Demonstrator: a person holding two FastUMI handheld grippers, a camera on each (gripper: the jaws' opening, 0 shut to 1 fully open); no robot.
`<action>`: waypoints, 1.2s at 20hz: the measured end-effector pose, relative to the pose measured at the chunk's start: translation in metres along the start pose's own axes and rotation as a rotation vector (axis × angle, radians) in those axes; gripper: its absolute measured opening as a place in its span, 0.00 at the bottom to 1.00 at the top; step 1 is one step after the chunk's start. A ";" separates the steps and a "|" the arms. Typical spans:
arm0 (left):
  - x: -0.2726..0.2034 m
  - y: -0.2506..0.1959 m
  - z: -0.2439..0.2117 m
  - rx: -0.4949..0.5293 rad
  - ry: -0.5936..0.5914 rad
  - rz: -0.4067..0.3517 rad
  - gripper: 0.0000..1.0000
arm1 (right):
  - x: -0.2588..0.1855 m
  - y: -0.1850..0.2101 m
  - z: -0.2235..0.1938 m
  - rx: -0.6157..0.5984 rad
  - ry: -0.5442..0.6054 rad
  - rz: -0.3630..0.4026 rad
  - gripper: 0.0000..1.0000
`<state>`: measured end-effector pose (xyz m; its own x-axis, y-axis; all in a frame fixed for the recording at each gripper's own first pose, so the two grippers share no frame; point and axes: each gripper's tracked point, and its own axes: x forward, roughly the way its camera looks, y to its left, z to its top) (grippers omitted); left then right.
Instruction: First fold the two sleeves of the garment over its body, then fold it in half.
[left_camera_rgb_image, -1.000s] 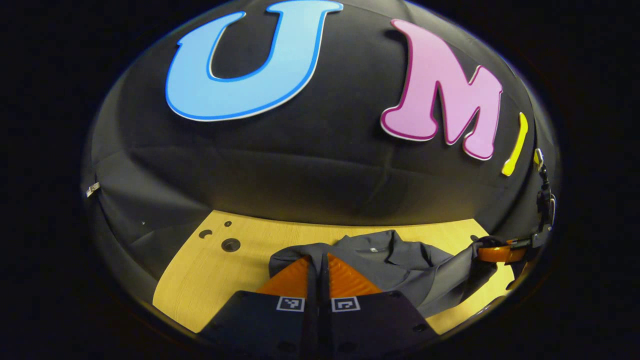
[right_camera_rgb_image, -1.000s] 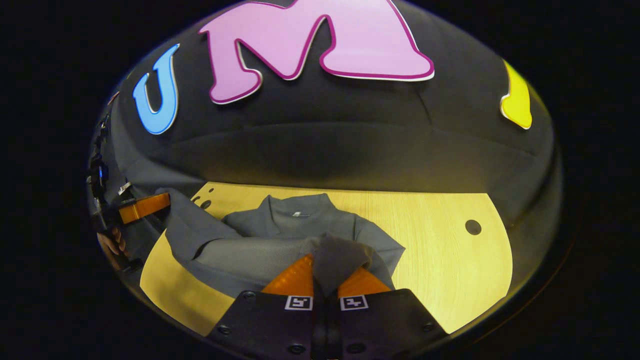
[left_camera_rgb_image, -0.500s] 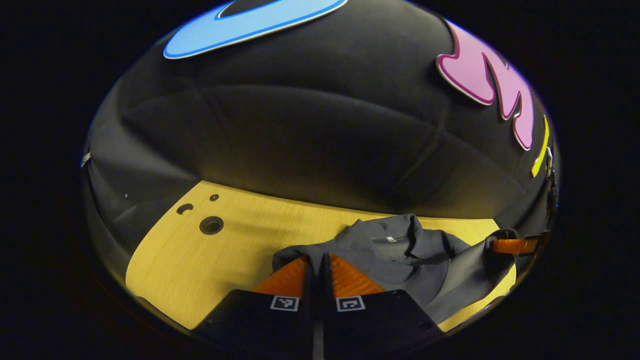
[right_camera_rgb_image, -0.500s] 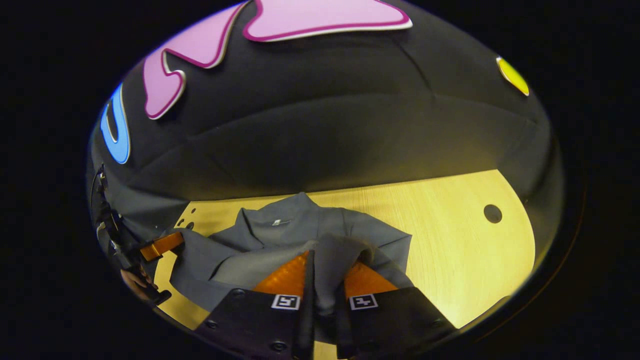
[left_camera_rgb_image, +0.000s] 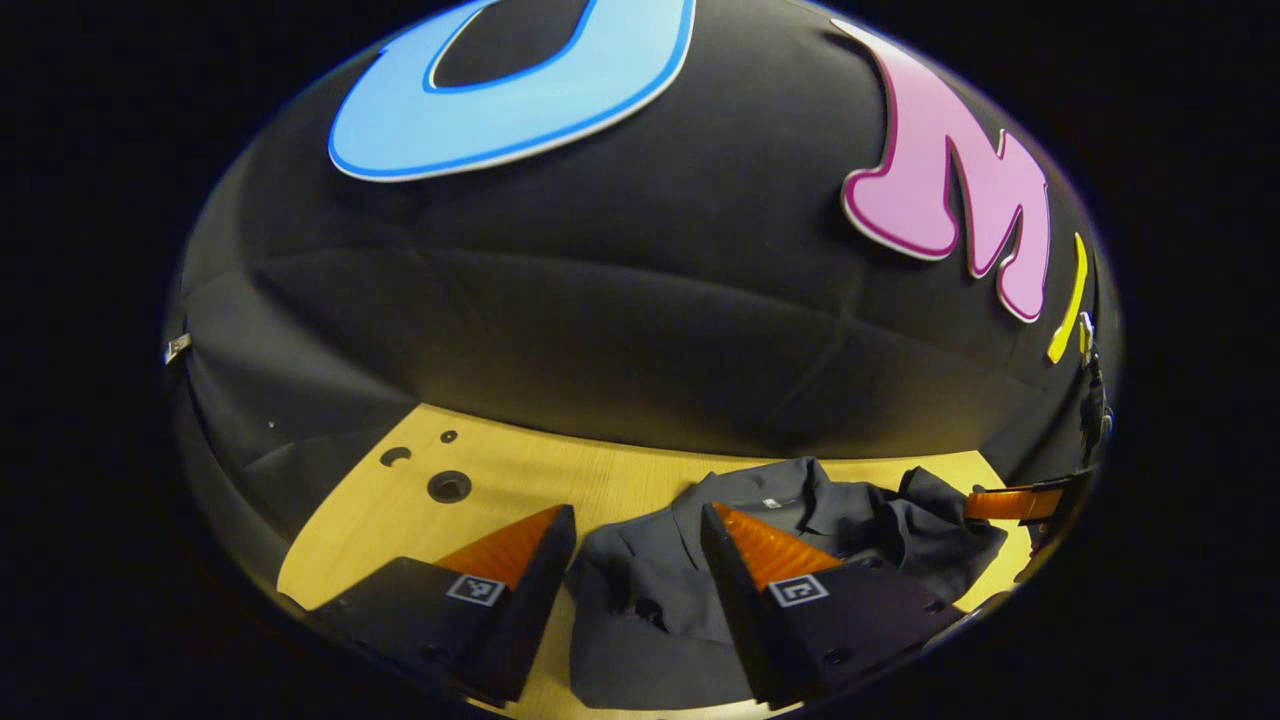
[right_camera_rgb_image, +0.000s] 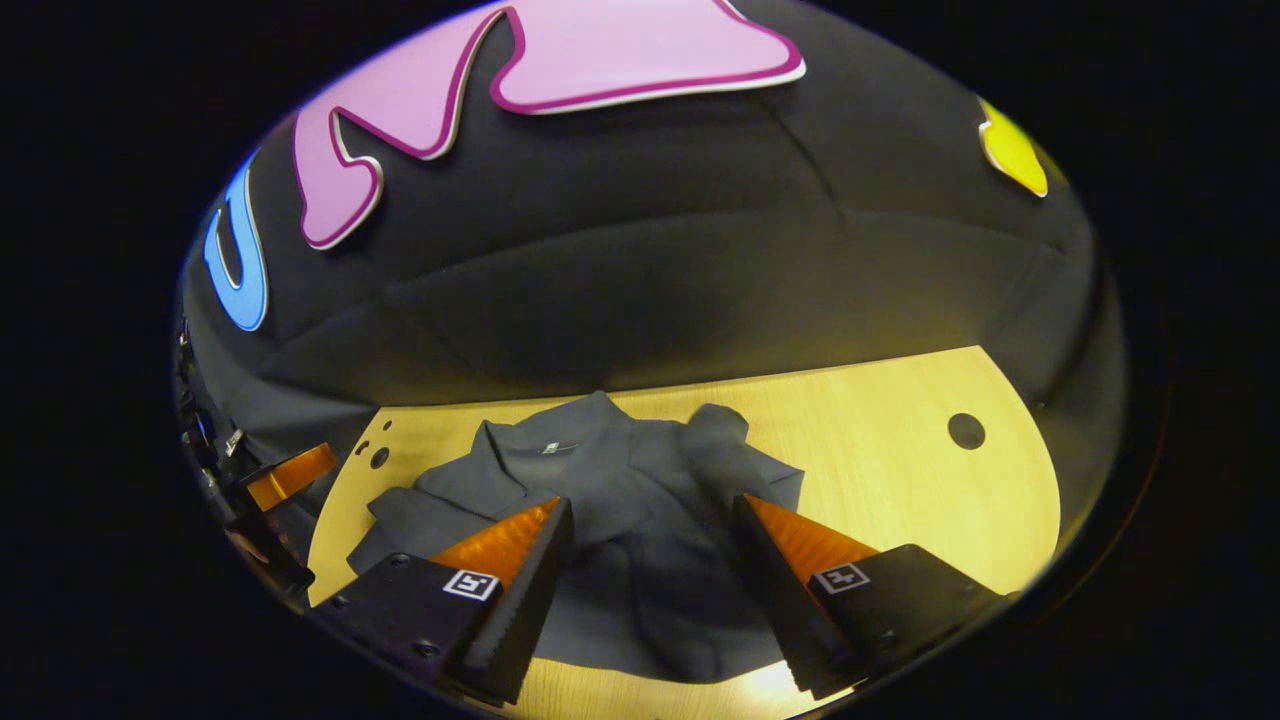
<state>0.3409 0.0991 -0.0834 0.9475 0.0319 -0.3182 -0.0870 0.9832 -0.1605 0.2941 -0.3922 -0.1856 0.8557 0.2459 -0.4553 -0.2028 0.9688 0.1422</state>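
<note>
A dark grey collared garment (right_camera_rgb_image: 620, 500) lies bunched on the wooden table (right_camera_rgb_image: 880, 450), collar toward the wall, its lower part folded up over the body in loose wrinkles. In the right gripper view my right gripper (right_camera_rgb_image: 648, 515) stands open just above the cloth, nothing between its fingers. In the left gripper view the same garment (left_camera_rgb_image: 800, 520) lies ahead and to the right, and my left gripper (left_camera_rgb_image: 637, 520) is open over its left edge. The right gripper (left_camera_rgb_image: 1015, 500) shows far right in that view; the left gripper (right_camera_rgb_image: 290, 470) shows far left in the right gripper view.
Round holes are cut in the tabletop, one hole (right_camera_rgb_image: 966, 431) at the right and a larger hole (left_camera_rgb_image: 449, 486) with smaller ones at the left. The black cloth wall closes the table's far side. Bare wood lies either side of the garment.
Both grippers were shut on the garment's lifted edge; both have opened and let it go. The cloth has dropped onto the body.
</note>
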 end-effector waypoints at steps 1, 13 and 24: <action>-0.012 0.002 0.007 0.006 -0.021 0.005 0.90 | -0.011 -0.002 0.005 -0.009 -0.020 -0.012 0.98; -0.201 0.009 0.026 0.063 -0.187 -0.019 0.96 | -0.178 0.034 0.012 -0.094 -0.246 -0.093 0.99; -0.322 0.004 -0.044 0.065 -0.234 -0.066 0.96 | -0.286 0.079 -0.060 -0.088 -0.364 -0.097 0.98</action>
<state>0.0221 0.0846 -0.0226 0.9966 0.0004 -0.0823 -0.0095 0.9938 -0.1105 0.0048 -0.3847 -0.0973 0.9828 0.1414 -0.1185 -0.1388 0.9899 0.0306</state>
